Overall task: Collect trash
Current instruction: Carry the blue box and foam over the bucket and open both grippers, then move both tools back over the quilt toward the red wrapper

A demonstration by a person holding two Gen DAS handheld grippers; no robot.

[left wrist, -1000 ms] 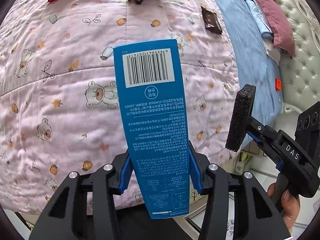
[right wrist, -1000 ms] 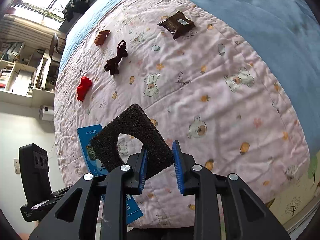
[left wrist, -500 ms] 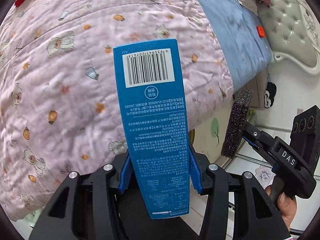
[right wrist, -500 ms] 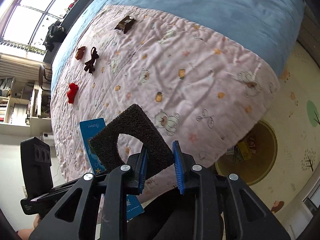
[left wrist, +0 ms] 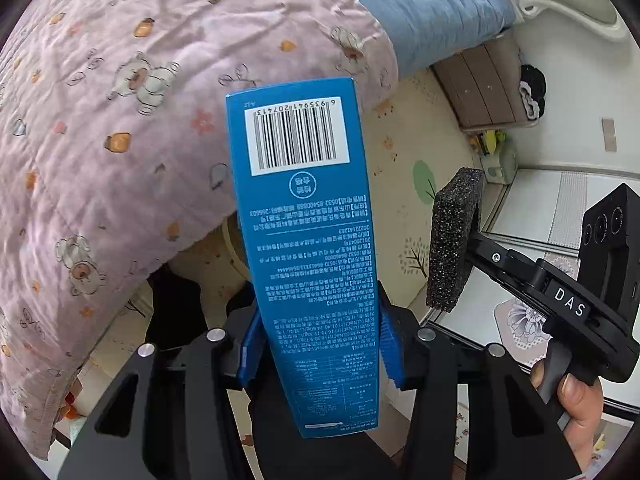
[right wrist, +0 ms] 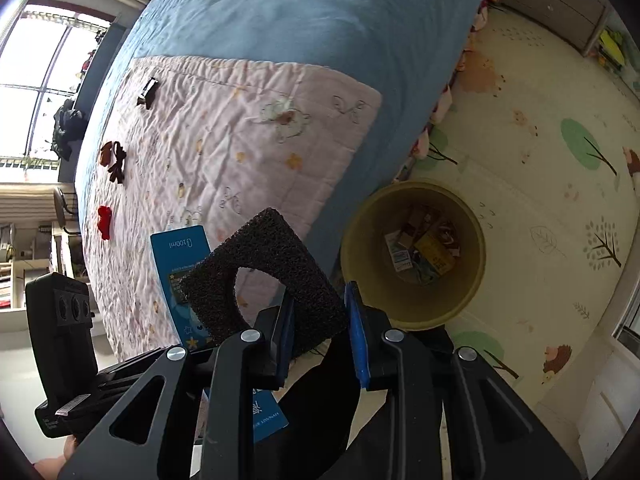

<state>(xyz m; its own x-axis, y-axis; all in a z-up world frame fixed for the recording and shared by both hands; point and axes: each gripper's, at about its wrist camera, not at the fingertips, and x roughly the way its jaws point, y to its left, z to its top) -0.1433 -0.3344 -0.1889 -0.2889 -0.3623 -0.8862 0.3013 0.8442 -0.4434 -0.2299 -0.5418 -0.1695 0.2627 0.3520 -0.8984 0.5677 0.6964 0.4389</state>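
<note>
Blue carton [left wrist: 308, 248], one: tall, flat, barcode panel at its far end, clamped upright between the two blue pads of the left gripper [left wrist: 318, 352], above the edge of the bed; also seen from its printed side in the right wrist view.

Black foam piece [right wrist: 266, 276], one: square, coarse, with a round cut-out, pinched by one corner between the pads of the right gripper [right wrist: 320, 334]. The jaws stand nearly together on it. A hand [left wrist: 576, 404], one, shows on that gripper's grip in the left wrist view.

Yellow bin [right wrist: 416, 308], one: round, on the floor just beside the bed's corner, holding several wrappers and small cartons; the number cannot be told. It lies beyond the right gripper's fingers, to their right in that view.

Pink quilt [right wrist: 224, 152], one: bear and flower print, spread over a blue blanket [right wrist: 320, 20], one.

On the quilt, four small things, well apart from the grippers:
- red item [right wrist: 105, 222], one;
- dark ribbon bow [right wrist: 118, 162], one;
- brown item [right wrist: 106, 154], one, touching the bow;
- dark wrapper [right wrist: 147, 93], one, near the blanket edge.

Play mat [right wrist: 560, 184], one: cream, with tree prints, under the bin.
</note>
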